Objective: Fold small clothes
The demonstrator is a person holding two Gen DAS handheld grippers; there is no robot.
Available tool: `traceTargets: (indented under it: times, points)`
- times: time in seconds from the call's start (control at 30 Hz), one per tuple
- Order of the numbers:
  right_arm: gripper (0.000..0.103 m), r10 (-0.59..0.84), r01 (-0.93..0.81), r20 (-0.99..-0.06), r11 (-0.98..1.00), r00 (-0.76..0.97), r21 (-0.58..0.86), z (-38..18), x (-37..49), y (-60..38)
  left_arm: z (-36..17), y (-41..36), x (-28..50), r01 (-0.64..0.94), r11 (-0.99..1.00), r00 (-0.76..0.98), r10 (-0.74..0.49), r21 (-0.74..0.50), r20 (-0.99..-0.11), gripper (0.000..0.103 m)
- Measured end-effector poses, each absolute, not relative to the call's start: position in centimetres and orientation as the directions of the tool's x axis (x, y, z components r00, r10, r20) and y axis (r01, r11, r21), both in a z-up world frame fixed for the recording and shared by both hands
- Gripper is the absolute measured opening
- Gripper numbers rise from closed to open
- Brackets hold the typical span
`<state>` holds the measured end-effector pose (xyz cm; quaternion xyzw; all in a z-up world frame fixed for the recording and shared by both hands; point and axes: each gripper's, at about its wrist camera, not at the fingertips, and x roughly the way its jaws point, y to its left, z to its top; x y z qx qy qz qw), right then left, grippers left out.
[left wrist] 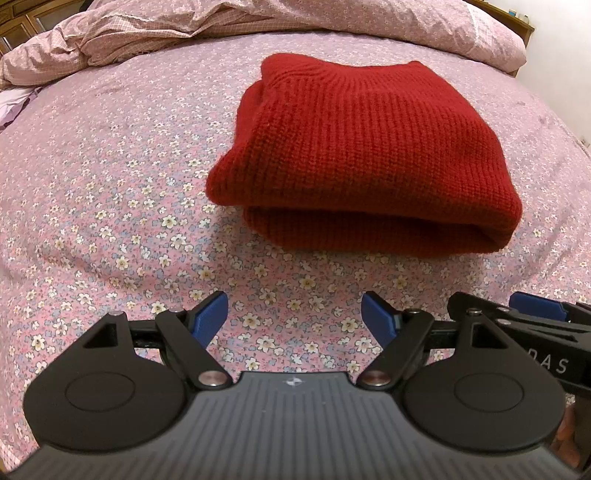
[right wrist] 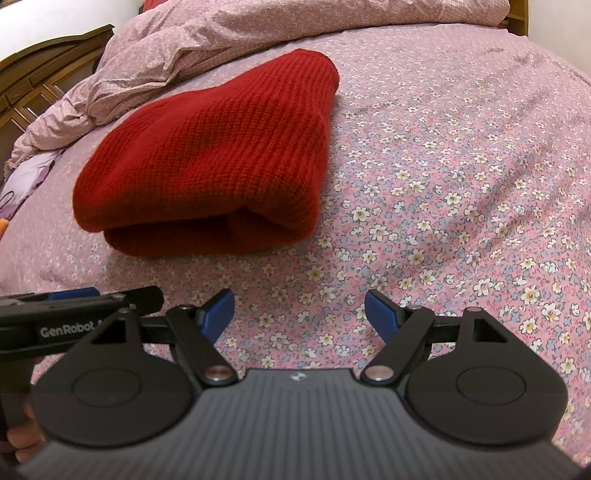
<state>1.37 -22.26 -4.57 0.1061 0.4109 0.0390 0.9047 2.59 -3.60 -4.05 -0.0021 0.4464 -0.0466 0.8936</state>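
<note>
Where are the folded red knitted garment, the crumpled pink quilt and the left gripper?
folded red knitted garment (left wrist: 354, 147), left wrist view, top layer.
crumpled pink quilt (right wrist: 207, 37), right wrist view, wrinkled middle.
left gripper (left wrist: 294, 314), left wrist view, gap between open fingertips.

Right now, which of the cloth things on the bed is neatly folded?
The red knitted garment, doubled over into a tidy block on the flowered bedsheet. The pink quilt behind it lies in a crumpled heap. Both grippers, left and right, are open and apart from it.
</note>
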Motion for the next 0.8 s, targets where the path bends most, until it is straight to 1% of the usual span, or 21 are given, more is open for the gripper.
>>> traceTargets:
  times: [0.8]
  points:
    - [0.079, 0.157, 0.015, -0.735, 0.975, 0.660, 0.221, -4.55, 1.38, -22.26, -4.03, -3.74, 2.63, 0.087, 0.995, 0.593, -0.089, -0.046, -0.800, 0.083]
